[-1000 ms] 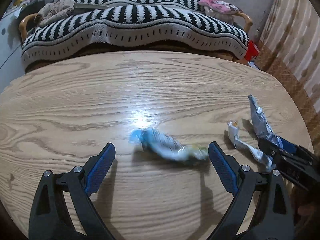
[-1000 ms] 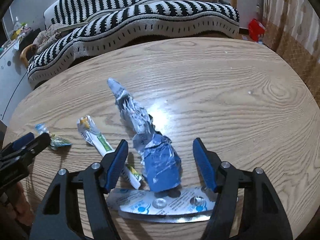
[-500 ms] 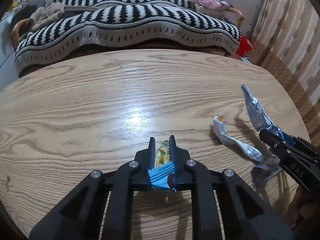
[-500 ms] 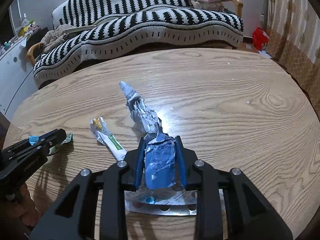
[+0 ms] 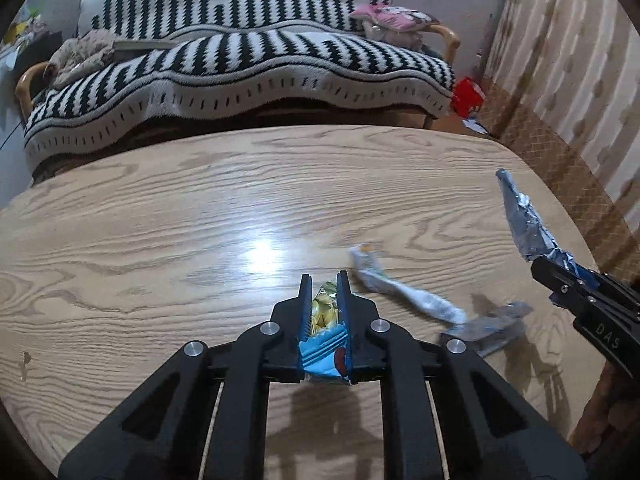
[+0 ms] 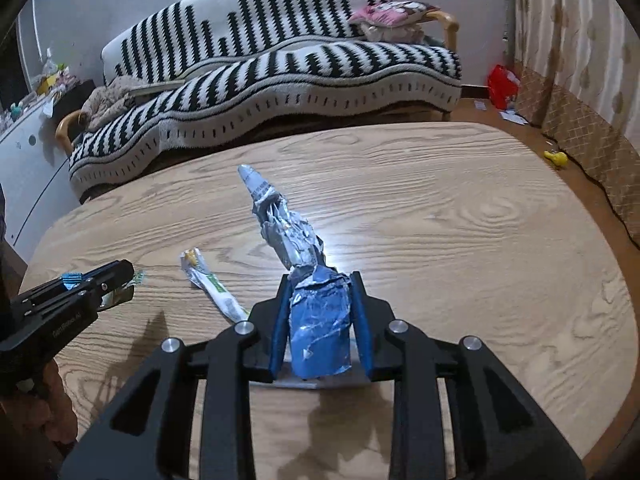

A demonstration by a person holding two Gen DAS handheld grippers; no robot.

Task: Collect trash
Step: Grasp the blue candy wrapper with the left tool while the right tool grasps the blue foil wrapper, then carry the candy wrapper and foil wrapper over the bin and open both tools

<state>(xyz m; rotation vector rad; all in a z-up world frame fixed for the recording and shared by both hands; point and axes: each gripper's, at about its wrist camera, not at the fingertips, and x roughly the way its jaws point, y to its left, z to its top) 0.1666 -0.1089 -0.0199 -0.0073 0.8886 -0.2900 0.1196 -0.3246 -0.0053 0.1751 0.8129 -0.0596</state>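
- Two sets of tongs are now gripping trash: I am watching my left tongs, wide apart a second ago, pinching the blue-and-yellow candy wrapper at lower centre.
- My right tongs have likewise closed on the blue foil wrapper and are lifting it off the table.
- I am leaving the white crumpled wrapper and blister strip lying right of centre.
- No bin is showing, so I am guessing carrying comes next.

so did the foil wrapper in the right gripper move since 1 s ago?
Yes. The foil wrapper lay on the table; now the right gripper holds it lifted, its tip nearer the table's far edge.
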